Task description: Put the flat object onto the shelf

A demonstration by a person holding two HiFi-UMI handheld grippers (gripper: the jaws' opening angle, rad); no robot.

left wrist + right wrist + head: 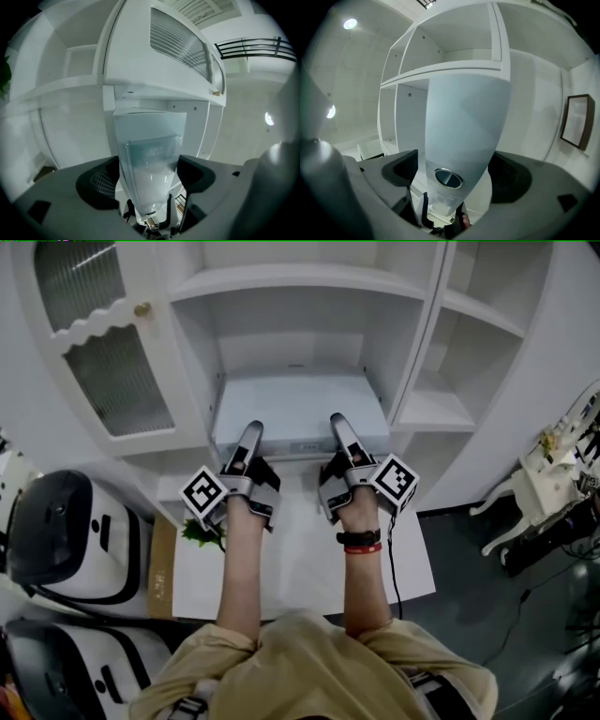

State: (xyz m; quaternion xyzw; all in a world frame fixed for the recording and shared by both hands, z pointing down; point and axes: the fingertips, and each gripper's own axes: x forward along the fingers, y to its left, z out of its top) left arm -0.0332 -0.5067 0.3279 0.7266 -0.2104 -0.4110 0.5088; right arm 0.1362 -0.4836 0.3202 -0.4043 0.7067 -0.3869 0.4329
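Flat object (pixel 298 409): pale grey-white rectangular slab, thin, plain top face. Lies flat and level inside middle bay of white shelf (pixel 281 281), below the upper board. Long front edge faces out at the bay's lip, rear edge close to the back wall, sides near both uprights.

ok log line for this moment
phase: placing | flat object: lying in cabinet bay | left gripper: open around its front edge | right gripper: open around its front edge
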